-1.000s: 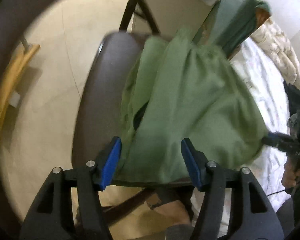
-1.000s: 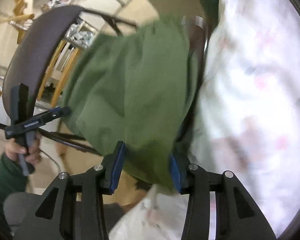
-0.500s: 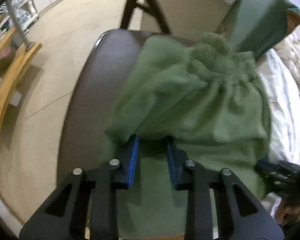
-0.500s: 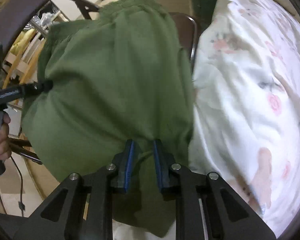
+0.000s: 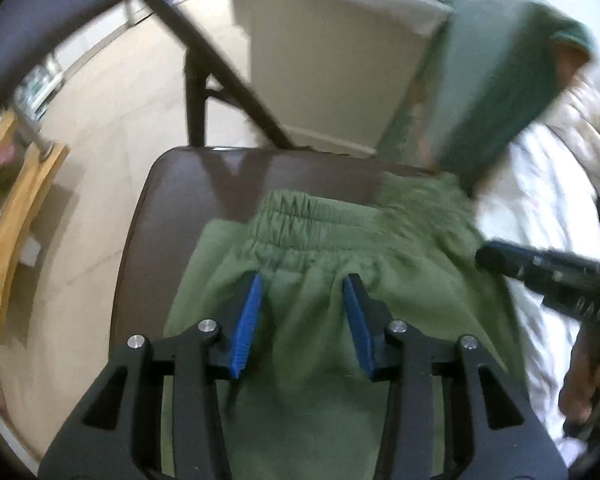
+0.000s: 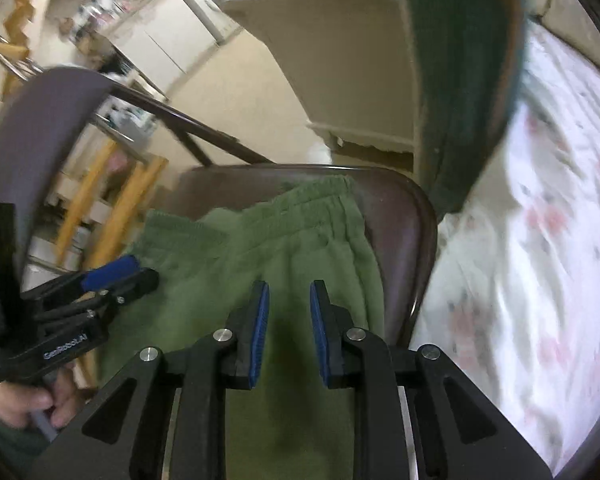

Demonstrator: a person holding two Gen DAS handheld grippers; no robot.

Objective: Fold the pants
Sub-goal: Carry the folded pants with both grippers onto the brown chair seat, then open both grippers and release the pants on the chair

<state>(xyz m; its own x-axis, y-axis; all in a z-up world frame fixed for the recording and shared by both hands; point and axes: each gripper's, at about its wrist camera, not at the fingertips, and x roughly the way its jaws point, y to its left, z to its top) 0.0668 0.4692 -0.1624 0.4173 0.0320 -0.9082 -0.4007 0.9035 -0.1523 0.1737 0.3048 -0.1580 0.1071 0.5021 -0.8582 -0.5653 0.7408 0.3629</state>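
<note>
A: Largest element?
B: Brown chair seat (image 5: pixel 172 208), bearing green pants (image 5: pixel 312 360) that fill its centre-to-6-o'clock field; elastic waistband (image 5: pixel 296 216) toward 12 o'clock.
A: At 3 o'clock?
B: A floral bedsheet (image 6: pixel 540 280), beside the seat.
A: Grippers?
B: Left gripper (image 5: pixel 302 304): blue pads apart, having just been opening, over the cloth below the waistband, none pinched. Right gripper (image 6: pixel 286 312): pads narrowly apart, having just eased open slightly, above the pants; a hand (image 6: pixel 40 400) holds the other tool at 8 o'clock.
</note>
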